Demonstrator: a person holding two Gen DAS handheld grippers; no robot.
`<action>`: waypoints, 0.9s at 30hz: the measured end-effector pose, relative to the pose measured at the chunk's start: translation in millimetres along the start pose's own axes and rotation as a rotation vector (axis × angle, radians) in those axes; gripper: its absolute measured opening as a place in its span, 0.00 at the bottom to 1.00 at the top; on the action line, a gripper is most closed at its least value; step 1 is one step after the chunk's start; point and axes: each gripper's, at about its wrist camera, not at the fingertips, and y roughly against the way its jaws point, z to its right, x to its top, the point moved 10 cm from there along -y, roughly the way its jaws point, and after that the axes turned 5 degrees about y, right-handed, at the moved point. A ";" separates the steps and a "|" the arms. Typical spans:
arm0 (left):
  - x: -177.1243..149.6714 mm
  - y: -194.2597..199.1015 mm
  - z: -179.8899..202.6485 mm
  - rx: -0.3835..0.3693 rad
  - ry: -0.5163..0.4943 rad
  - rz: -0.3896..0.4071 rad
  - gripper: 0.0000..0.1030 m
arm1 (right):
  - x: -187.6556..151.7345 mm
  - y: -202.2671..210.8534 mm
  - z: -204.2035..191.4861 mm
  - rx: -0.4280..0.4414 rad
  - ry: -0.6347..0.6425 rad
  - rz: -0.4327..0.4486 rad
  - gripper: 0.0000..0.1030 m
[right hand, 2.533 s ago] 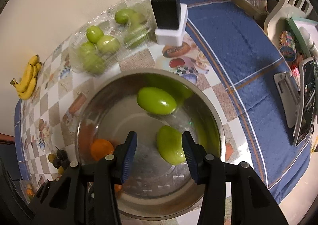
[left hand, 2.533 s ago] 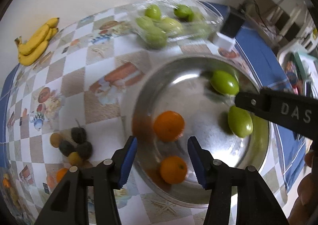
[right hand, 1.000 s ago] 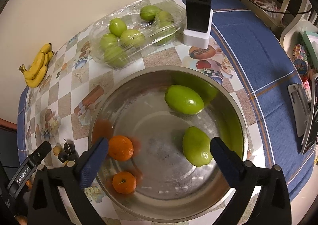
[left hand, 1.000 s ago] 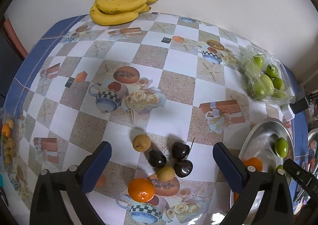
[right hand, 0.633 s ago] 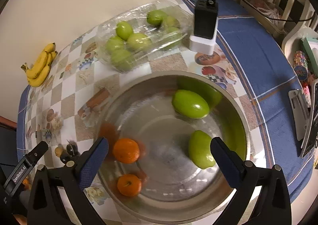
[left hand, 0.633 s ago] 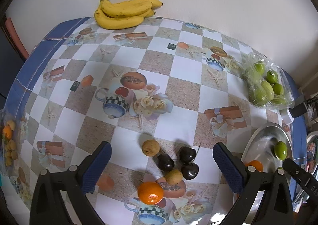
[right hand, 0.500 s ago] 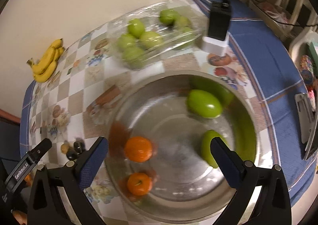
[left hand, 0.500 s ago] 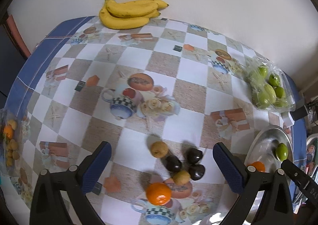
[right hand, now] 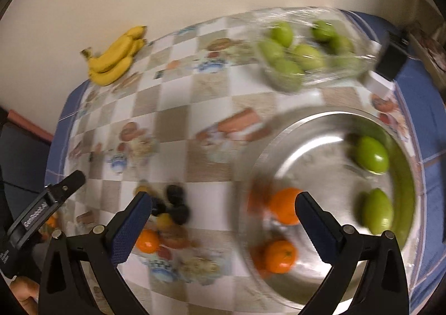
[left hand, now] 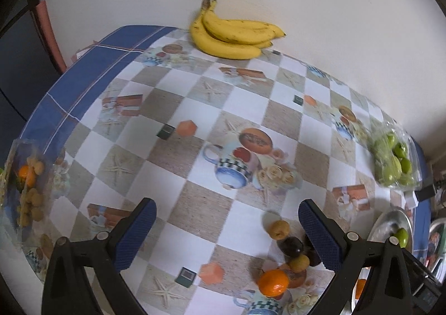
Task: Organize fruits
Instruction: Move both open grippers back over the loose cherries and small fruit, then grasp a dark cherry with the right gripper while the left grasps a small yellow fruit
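1. Left gripper (left hand: 227, 230): jaws spread wide, holding nothing, above the checked tablecloth (left hand: 195, 164).
2. Right gripper (right hand: 224, 224): jaws likewise spread wide and empty, over the left rim of the steel bowl (right hand: 292, 128); this view is motion-blurred.
3. Bowl contents, right wrist view: two oranges (right hand: 280, 256) at the near left, one behind the other, and two green fruits (right hand: 372, 154) on the right side, well apart from the oranges.
4. Loose cluster on the cloth, left wrist view: an orange (left hand: 273, 283) nearest the camera, a small yellow-brown fruit (left hand: 278, 229) farthest, dark fruits (left hand: 290, 246) and another small yellowish fruit (left hand: 299, 262) between them. The cluster lies just inside the right finger (left hand: 320, 237) of the left gripper, which hides part of it.
5. Bananas (left hand: 234, 39): one bunch at the far edge of the table, against the wall.
6. Clear pack (right hand: 312, 50) of green fruits: at the far right of the table, behind the bowl.
7. Black-and-white adapter (right hand: 386, 70): just right of the pack.
8. Clear bag (left hand: 25, 184) with small yellow and orange fruits: at the left edge of the table, left wrist view.
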 end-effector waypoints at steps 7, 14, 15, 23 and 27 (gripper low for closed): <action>4.4 -4.4 -13.9 -0.008 0.045 -0.005 1.00 | -1.2 -19.2 -38.2 0.023 0.052 -0.009 0.99; 0.0 -19.5 -2.3 -0.075 0.041 -0.046 1.00 | 0.4 -38.7 -50.7 0.001 0.106 0.003 0.99; -0.2 -20.9 -0.2 -0.082 0.040 -0.048 1.00 | 0.5 -40.6 -50.4 -0.005 0.108 0.004 0.99; -10.0 -38.5 21.4 -0.103 -0.011 -0.087 1.00 | -1.6 -59.3 -44.7 -0.037 0.108 -0.012 0.86; -16.9 -48.5 31.0 -0.104 -0.025 -0.113 1.00 | -3.3 -68.6 -43.6 -0.042 0.103 -0.025 0.80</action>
